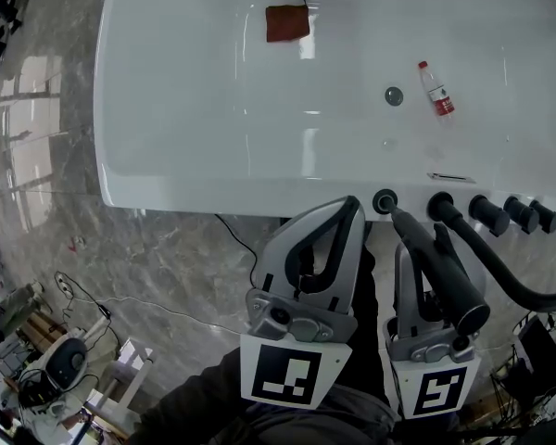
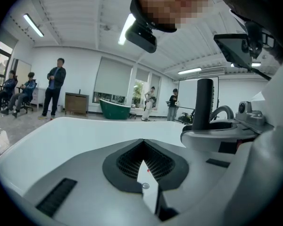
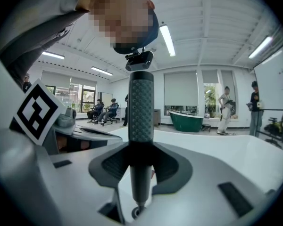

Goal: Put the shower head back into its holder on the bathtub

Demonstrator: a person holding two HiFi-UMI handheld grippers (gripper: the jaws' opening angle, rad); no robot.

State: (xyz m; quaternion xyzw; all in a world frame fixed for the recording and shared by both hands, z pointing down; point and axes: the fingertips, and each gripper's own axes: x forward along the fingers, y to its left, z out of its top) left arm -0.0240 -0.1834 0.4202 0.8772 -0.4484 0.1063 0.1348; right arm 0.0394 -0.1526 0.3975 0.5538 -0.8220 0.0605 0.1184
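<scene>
My right gripper (image 1: 423, 241) is shut on the black shower head (image 1: 452, 281), a slim handle with a dimpled grip. Its narrow end points at the round holder (image 1: 385, 201) on the near rim of the white bathtub (image 1: 167, 109) and sits just short of it. In the right gripper view the shower head (image 3: 141, 107) stands upright between the jaws (image 3: 140, 161), its tip right above the holder (image 3: 137, 213). My left gripper (image 1: 352, 205) hovers beside it over the rim, shut on nothing (image 2: 144, 150). A black hose (image 1: 514, 286) curves off to the right.
Several black tap knobs (image 1: 488, 213) line the rim right of the holder. Inside the tub lie a red cloth (image 1: 286, 22), a small bottle (image 1: 436, 90) and the drain (image 1: 394, 95). A cable (image 1: 236, 239) crosses the marble floor. People stand and sit far off (image 2: 53, 86).
</scene>
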